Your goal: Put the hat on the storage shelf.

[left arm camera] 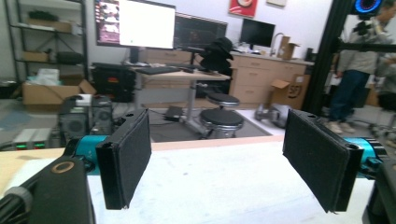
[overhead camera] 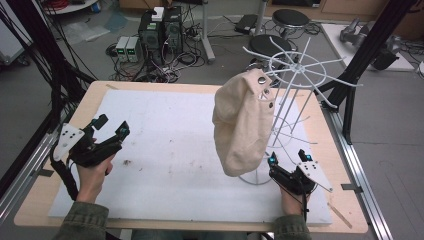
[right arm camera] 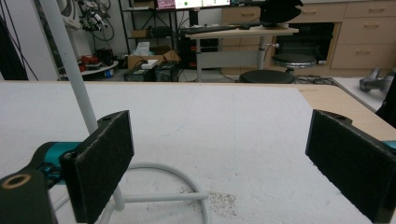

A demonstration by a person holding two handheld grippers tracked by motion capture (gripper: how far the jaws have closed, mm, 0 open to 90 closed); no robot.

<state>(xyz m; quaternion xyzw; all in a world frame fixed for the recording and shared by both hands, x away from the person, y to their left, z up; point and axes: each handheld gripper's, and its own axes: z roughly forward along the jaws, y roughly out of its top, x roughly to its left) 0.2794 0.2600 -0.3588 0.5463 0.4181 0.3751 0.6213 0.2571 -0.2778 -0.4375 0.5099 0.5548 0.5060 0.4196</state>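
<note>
High view, whole scene: a cream cloth bag [overhead camera: 240,125] hangs from the top of a white wire rack [overhead camera: 295,70] that stands on the white mat [overhead camera: 165,150] of the wooden table [overhead camera: 35,192].
High view, bag: limp and creased, with a metal snap near its top; its bottom hangs just above the rack's ring foot, on the side of the rack nearer the mat's middle.
High view, left gripper [overhead camera: 111,129]: well apart from the rack, near the mat's left edge, held in a hand; its jaws stand wide with nothing between them.
High view, right gripper [overhead camera: 289,157]: just beside the rack's foot, on the person's side of it, below the bag; jaws apart, holding nothing.
Left gripper view, what it adds: the room beyond the table, with desks, screens, stools and a person standing at the far right.
Left gripper view, left gripper [left arm camera: 217,158]: both black pads spread wide over bare mat [left arm camera: 219,186], touching nothing; no earlier picture to compare.
Right gripper view, what it adds: the rack [right arm camera: 74,70] up close, one white upright rod and the curved ring foot on the mat, with dark crumbs beside the ring.
Right gripper view, right gripper [right arm camera: 219,163]: jaws wide open and empty; the left pad sits just in front of the rod and the ring, and whether it touches them I cannot tell.
</note>
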